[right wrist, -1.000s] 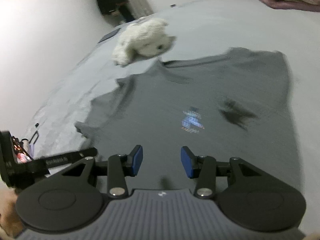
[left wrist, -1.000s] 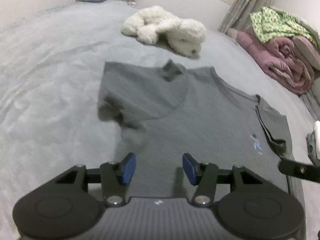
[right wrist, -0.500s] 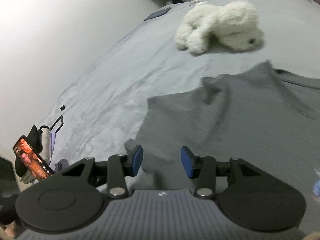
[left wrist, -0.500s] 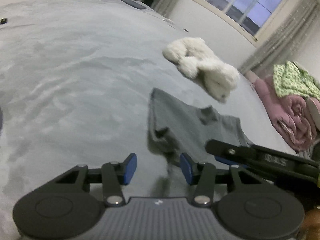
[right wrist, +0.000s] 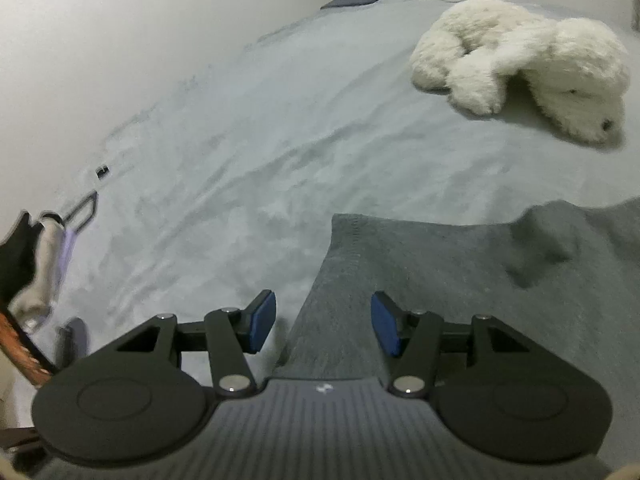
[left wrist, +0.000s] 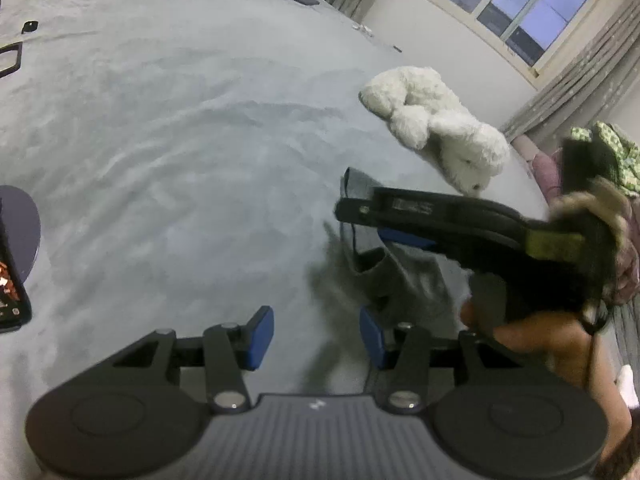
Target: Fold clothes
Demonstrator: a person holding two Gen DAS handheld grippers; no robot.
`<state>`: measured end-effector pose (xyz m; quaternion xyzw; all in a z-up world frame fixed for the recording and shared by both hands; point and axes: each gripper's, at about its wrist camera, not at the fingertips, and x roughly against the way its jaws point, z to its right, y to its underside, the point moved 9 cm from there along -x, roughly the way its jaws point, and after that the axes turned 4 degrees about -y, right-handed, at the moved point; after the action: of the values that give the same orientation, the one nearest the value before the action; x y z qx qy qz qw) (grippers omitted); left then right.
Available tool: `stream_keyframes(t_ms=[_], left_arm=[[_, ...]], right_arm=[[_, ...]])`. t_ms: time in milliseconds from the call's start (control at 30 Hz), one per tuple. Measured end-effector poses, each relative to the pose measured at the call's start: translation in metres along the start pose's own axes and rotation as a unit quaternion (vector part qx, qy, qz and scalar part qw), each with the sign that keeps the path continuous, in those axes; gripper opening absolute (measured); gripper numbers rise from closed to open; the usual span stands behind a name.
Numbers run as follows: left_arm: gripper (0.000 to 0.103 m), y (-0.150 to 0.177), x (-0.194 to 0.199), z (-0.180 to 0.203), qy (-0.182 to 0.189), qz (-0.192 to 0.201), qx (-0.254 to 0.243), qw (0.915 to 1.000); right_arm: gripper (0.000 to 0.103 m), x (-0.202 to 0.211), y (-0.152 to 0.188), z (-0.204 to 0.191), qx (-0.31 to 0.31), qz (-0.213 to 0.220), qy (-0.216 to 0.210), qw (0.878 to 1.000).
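Both grippers empty over a grey T-shirt on the bed.

Left gripper [left wrist: 316, 334]: blue-padded fingers [left wrist: 260, 336] spread apart, nothing between them — it hangs over bare grey bedspread [left wrist: 160, 168], with the shirt's crumpled near-left corner just to its right. Right gripper [right wrist: 323, 328]: fingers [right wrist: 385, 330] likewise released and grasping nothing, straddling the left edge of the T-shirt [right wrist: 460, 272], which lies mostly flat on the bedspread [right wrist: 248, 152] with one raised wrinkle toward the far right. In the left wrist view the right gripper [left wrist: 432, 220] crosses from the right, held by a hand [left wrist: 532, 340], above the bunched shirt [left wrist: 400, 280]. A white plush dog [right wrist: 528, 56] lies on the bed beyond the shirt, well apart from it — also seen in the left view [left wrist: 436, 136], with a window [left wrist: 516, 4] behind.
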<state>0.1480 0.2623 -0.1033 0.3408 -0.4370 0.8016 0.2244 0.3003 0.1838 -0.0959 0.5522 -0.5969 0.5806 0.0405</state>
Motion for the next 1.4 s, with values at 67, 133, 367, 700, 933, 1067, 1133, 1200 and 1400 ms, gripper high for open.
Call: stream_keyframes(t_ms=[67, 133, 367, 700, 933, 1067, 1133, 1200, 1400], left_arm=[[0.048, 0.002, -0.002, 0.000, 0.000, -0.005, -0.001, 1.0000], [0.048, 0.004, -0.002, 0.000, 0.004, -0.009, -0.001, 0.9999], [0.043, 0.011, 0.000, 0.012, 0.032, -0.023, -0.025, 0.9989], [0.028, 0.031, 0.007, 0.045, 0.103, -0.049, -0.097, 0.9888], [0.024, 0.050, 0.018, 0.074, 0.167, -0.073, -0.140, 0.9732], [0.024, 0.062, 0.023, 0.089, 0.200, -0.087, -0.171, 0.9607], [0.024, 0.068, 0.023, 0.095, 0.208, -0.095, -0.191, 0.9546], [0.024, 0.074, 0.023, 0.101, 0.212, -0.102, -0.206, 0.9500], [0.024, 0.076, 0.022, 0.108, 0.218, -0.107, -0.214, 0.9461]], right_arm=[[0.057, -0.007, 0.000, -0.004, 0.025, 0.001, 0.015, 1.000], [0.050, -0.001, -0.001, -0.002, 0.021, 0.014, 0.014, 1.000], [0.005, 0.021, -0.006, 0.005, 0.008, 0.057, 0.009, 0.998], [0.005, 0.084, -0.011, 0.024, -0.049, 0.142, -0.029, 0.988], [0.005, 0.132, 0.010, 0.059, -0.107, 0.185, -0.036, 0.976], [0.006, 0.147, 0.030, 0.087, -0.154, 0.194, -0.036, 0.968], [0.006, 0.150, 0.043, 0.101, -0.179, 0.193, -0.032, 0.964], [0.006, 0.153, 0.055, 0.115, -0.208, 0.192, -0.031, 0.959], [0.010, 0.153, 0.087, 0.147, -0.282, 0.180, -0.023, 0.942]])
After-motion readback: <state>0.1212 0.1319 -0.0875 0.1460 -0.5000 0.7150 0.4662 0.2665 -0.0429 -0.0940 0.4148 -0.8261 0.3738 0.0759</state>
